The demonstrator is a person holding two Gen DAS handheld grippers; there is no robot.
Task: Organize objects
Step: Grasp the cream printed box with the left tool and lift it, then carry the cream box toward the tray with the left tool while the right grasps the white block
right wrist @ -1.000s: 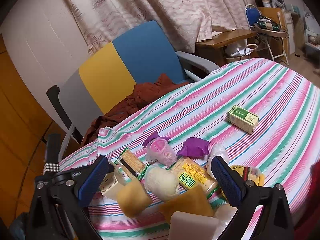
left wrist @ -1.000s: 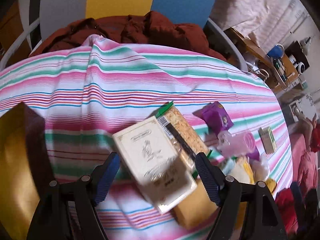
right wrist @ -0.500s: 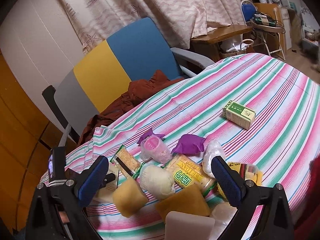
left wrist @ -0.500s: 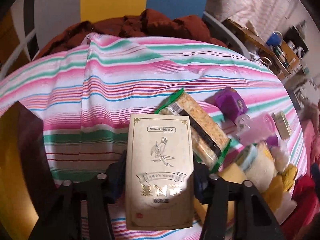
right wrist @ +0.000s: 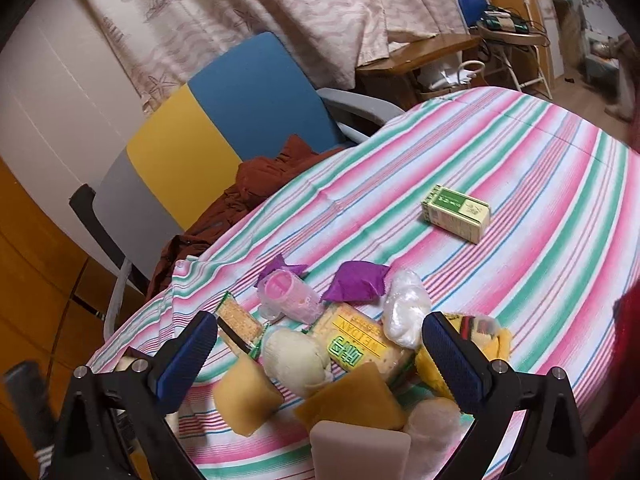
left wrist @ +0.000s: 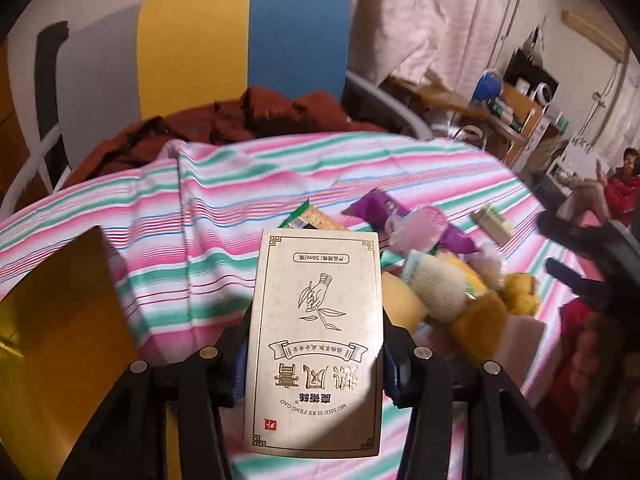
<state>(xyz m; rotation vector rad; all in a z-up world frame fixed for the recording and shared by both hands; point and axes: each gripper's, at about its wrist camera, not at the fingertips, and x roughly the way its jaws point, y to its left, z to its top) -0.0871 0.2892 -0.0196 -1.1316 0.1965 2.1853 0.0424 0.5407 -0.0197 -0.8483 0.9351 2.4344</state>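
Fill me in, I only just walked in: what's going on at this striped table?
A person is sorting a pile of small items with two handheld grippers. The left gripper has its jaws shut on a cream box, held up off the striped tablecloth. The right gripper hovers open over the heap of snack packets and sponges, holding nothing. A green box lies apart from the heap.
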